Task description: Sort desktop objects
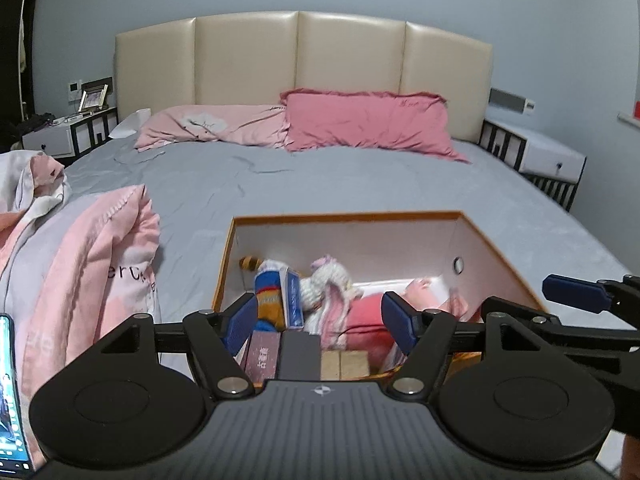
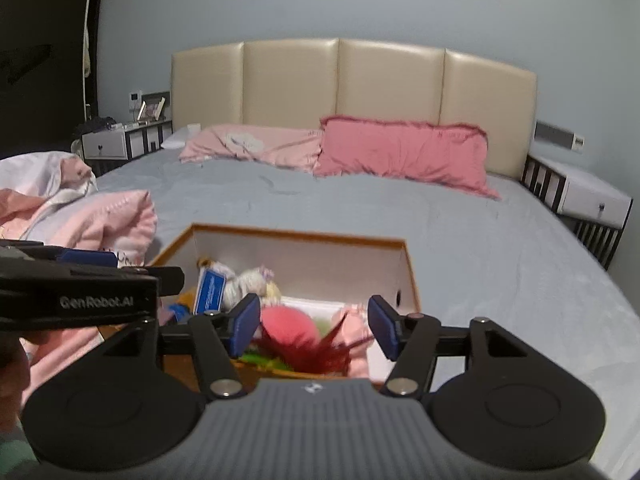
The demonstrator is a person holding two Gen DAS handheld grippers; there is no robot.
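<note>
Box (image 1: 472,240) of toys and cartons sits on the bed (image 1: 360,184), both tools poised over it. My left hand-held gripper (image 1: 320,316) stands wide with nothing pinched; the right hand-held gripper (image 2: 314,326) gapes too, empty. I'd pick one item, drop straight onto it, and close squarely. Only the right view shows the red feathery toy (image 2: 320,354); only the left shows the maroon carton (image 1: 264,356).

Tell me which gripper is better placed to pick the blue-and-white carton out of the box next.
Left, probably. The left gripper is open, with the blue-and-white carton just beyond its fingers inside the box. The right gripper, also open, faces the red feathery item instead.
</note>
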